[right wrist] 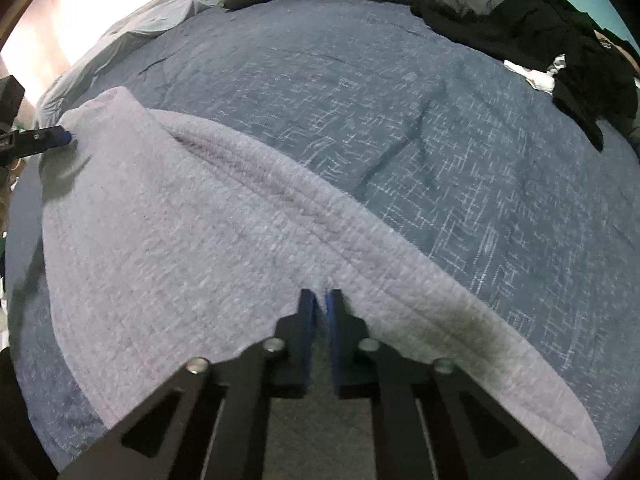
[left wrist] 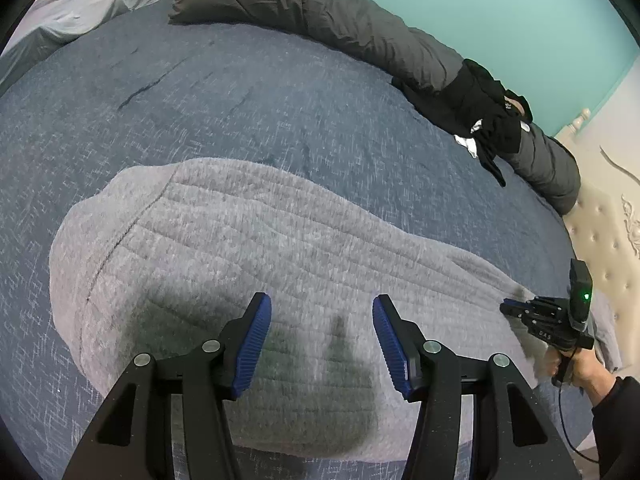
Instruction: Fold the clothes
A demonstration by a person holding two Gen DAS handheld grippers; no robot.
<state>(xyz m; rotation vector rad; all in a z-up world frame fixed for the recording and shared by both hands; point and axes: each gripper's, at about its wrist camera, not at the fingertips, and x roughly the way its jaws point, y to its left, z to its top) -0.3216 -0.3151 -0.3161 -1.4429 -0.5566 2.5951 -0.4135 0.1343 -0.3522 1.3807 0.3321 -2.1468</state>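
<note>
A grey knitted garment (left wrist: 256, 248) lies spread across the blue bedspread (left wrist: 260, 92). My left gripper (left wrist: 322, 312) hangs over its near part, open, with only fabric showing below the blue pads and nothing pinched. In the right wrist view this gripper (right wrist: 66, 138) appears at the garment's (right wrist: 192, 240) far left end. My right gripper (right wrist: 322, 300) has its jaws together, shut on the garment's near edge, and the cloth puckers at the tips. The left wrist view shows the right gripper (left wrist: 510, 307) at the garment's right end, held by a hand (left wrist: 580, 372).
A rolled dark grey duvet (left wrist: 340, 16) runs along the bed's far side. A heap of black clothes (left wrist: 488, 112) with a white piece lies on it at the right. A tufted cream headboard (left wrist: 604, 236) stands at the right edge, and pale grey bedding (left wrist: 80, 12) sits at the back left.
</note>
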